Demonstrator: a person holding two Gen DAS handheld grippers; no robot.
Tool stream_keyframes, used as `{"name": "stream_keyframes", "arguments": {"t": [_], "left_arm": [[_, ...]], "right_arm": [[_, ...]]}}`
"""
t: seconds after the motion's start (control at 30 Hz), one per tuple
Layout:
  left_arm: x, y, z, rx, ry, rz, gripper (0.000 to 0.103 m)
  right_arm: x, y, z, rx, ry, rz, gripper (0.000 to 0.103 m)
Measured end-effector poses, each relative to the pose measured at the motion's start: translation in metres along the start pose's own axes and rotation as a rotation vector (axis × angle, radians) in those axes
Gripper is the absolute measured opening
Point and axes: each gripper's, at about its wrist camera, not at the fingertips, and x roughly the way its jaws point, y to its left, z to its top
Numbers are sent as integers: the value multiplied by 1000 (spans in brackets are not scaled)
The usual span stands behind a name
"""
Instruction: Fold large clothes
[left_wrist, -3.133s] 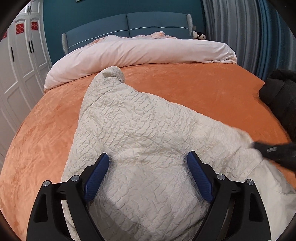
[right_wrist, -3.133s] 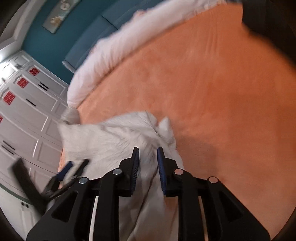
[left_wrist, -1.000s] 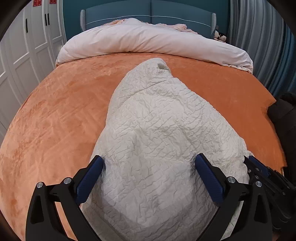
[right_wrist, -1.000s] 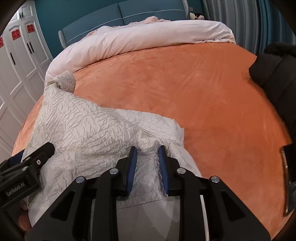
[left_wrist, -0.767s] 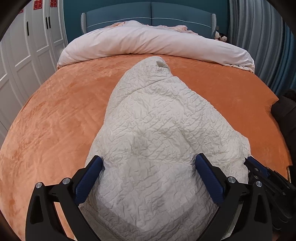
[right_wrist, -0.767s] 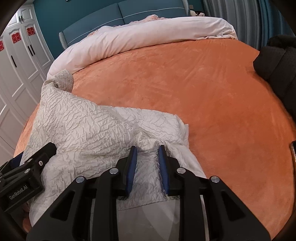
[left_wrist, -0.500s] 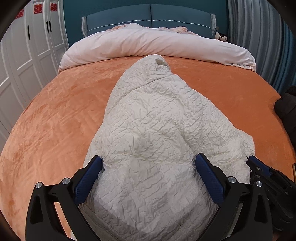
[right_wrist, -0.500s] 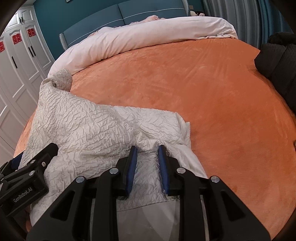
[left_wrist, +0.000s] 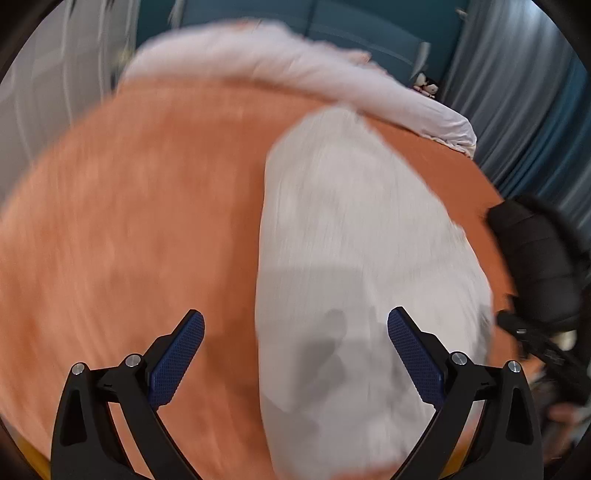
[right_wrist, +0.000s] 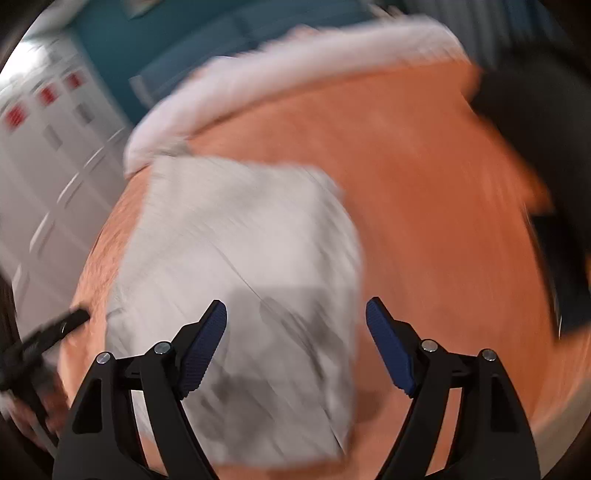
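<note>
Although the left wrist view is smeared by motion blur, the left gripper (left_wrist: 295, 332) is plainly released: its two blue pads stand wide apart and nothing is pinched between them. The pale garment (left_wrist: 354, 258) lies on the orange bedspread (left_wrist: 129, 221) ahead of the tool, mostly in front of the right-hand pad and running away toward the far side of the bed. The left-hand pad hangs over bare bedspread. The garment's left edge runs just inside the gap between the pads. Beyond the garment, a white duvet (left_wrist: 295, 62) is bunched along the far edge of the bed. To the tool's right a dark piece of clothing (left_wrist: 535, 258) sits at the bed's edge, and below it the other gripper shows as a dark blurred shape.

In the right wrist view, equally blurred, the right gripper (right_wrist: 295, 332) has its jaws opening; the pads are apart and do not press on anything. The garment (right_wrist: 240, 258) lies flat on the bedspread (right_wrist: 424, 184) under and ahead of the tool, spreading more to the side of the left-hand pad. Its right edge falls between the pads; the right-hand pad is over orange cloth. The duvet (right_wrist: 277, 74) lies far ahead. White wardrobe doors (right_wrist: 44, 147) stand to the left, and a dark heap (right_wrist: 535, 122) lies to the right.
</note>
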Motion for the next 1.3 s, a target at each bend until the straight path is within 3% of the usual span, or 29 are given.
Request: {"name": "stream_keyframes", "arguments": {"t": [0.1, 0.17, 0.2, 0.23, 0.27, 0.3, 0.37, 0.47, 0.63, 0.73, 0.83, 0.9, 0.93, 1.0, 1.07, 1.13, 1.2, 1.3], "left_arm": [[19, 19, -22, -145, 100, -96, 98], [39, 27, -26, -222, 159, -139, 98], [46, 29, -27, -248, 168, -178, 98], [49, 29, -27, -258, 167, -194, 94], [48, 27, -27, -254, 161, -205, 76], [43, 24, -26, -239, 158, -209, 74], [28, 19, -27, -177, 130, -179, 57], [-4, 29, -32, -115, 90, -134, 44], [-56, 72, -60, -95, 75, -48, 33], [-73, 93, -86, -93, 86, 42, 36], [-88, 100, -94, -123, 39, 62, 44], [-104, 100, -88, -118, -12, 84, 54], [-111, 98, -82, -109, -40, 91, 66], [-122, 94, -70, -78, -104, 97, 74], [-116, 85, -50, -36, -132, 96, 86], [-96, 86, -32, -34, -151, 97, 86], [-73, 101, -16, -80, -103, 43, 86], [-34, 120, -5, -202, -9, -96, 86]], "right_arm": [[21, -27, -15, 188, 95, 80, 76], [42, -25, -19, 230, 162, 137, 75], [49, -21, -20, 234, 183, 151, 70], [54, -16, -22, 240, 188, 152, 68], [55, -8, -22, 232, 185, 151, 61], [54, 0, -22, 211, 182, 147, 52], [48, 18, -22, 154, 183, 134, 43], [43, 43, -36, 80, 218, 162, 42], [38, 86, -87, -40, 274, 241, 42], [35, 96, -107, -73, 286, 283, 58], [25, 95, -96, -66, 274, 249, 61], [10, 93, -87, -65, 242, 224, 63], [2, 91, -80, -61, 215, 213, 65], [-17, 81, -67, -34, 137, 176, 78], [-18, 74, -48, 8, 96, 153, 80], [-9, 69, -32, 37, 83, 128, 81], [9, 65, -19, 87, 91, 124, 83], [44, 72, -17, 135, 158, 158, 86]]}}
